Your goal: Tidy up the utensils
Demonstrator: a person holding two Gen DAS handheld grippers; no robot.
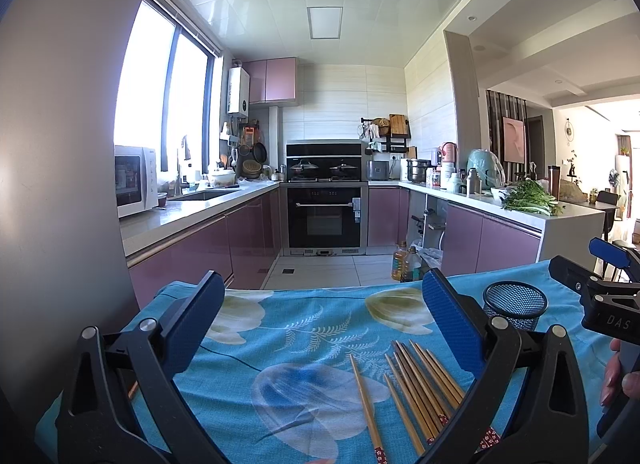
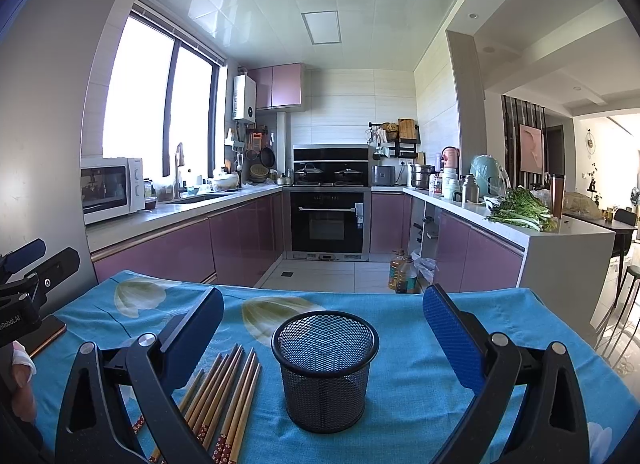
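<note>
Several wooden chopsticks (image 1: 416, 388) lie in a loose bundle on the blue floral tablecloth (image 1: 304, 328), with one lying apart to the left. They also show in the right wrist view (image 2: 224, 396). A black mesh cup (image 2: 325, 368) stands upright and empty just right of them; it also shows in the left wrist view (image 1: 515, 304). My left gripper (image 1: 320, 324) is open and empty, above the cloth with the chopsticks near its right finger. My right gripper (image 2: 324, 336) is open and empty, with the cup between its fingers' lines.
The table (image 2: 500, 316) stands at the edge of a kitchen with pink cabinets and an oven (image 2: 329, 219) beyond its far edge. A grey wall (image 1: 60, 143) is close on the left. A dark flat object (image 2: 48, 334) lies at the table's left edge.
</note>
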